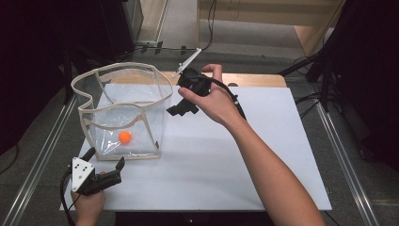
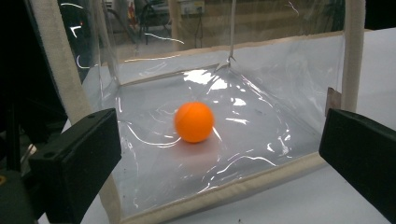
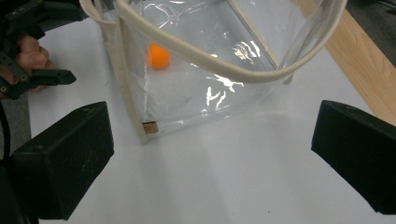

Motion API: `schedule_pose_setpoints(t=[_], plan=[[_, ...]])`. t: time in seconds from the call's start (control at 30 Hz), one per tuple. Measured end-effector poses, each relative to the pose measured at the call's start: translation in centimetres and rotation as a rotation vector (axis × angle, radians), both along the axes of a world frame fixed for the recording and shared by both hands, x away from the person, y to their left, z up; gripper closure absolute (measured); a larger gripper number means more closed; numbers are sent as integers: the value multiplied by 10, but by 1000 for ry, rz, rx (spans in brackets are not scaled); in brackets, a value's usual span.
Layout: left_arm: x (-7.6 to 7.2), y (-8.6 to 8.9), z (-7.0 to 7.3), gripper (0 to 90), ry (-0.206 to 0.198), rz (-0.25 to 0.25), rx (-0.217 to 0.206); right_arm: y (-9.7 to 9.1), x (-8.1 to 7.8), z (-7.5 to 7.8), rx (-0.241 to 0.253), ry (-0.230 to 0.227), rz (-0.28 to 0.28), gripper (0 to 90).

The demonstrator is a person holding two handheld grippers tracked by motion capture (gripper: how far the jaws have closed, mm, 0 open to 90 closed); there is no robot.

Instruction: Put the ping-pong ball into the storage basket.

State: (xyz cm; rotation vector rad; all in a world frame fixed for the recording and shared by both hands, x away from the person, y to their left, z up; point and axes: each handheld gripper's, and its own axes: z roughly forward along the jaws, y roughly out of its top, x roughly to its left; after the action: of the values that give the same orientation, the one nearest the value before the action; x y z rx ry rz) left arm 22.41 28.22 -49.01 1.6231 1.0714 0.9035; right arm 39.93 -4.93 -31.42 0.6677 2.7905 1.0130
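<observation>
An orange ball [image 1: 124, 136] lies on the bottom of a clear plastic bag [image 1: 120, 68] with cream fabric trim, which stands upright and open-topped on the white sheet. My left gripper [image 1: 106, 159] sits at the bag's near left corner, open, its jaws framing the ball [image 2: 194, 122] through the clear wall [image 2: 233, 186]. My right gripper [image 1: 175, 94] hovers beside the bag's far right side, open and holding nothing. In the right gripper view its jaws stand wide [image 3: 210, 168] over bare sheet, facing the bag's rim [image 3: 210, 60] and the ball [image 3: 159, 56].
The white sheet [image 1: 211, 155] covers a wooden table [image 1: 254, 79]. Metal rails [image 1: 339, 150] run along both sides, with cables and dark equipment beyond. The left gripper [image 3: 42, 77] and its hand appear at the top left of the right gripper view.
</observation>
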Motion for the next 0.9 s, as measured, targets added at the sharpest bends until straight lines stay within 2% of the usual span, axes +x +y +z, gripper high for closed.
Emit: schedule_pose_setpoints(t=[0.5,0.9], plan=[[0,-1,0,0,-1,-2,1,-13,-18,-18,17,-33,36,0],[0,0,0,0,0,-2,3,-22,-24,-31,16,-20,30,0]])
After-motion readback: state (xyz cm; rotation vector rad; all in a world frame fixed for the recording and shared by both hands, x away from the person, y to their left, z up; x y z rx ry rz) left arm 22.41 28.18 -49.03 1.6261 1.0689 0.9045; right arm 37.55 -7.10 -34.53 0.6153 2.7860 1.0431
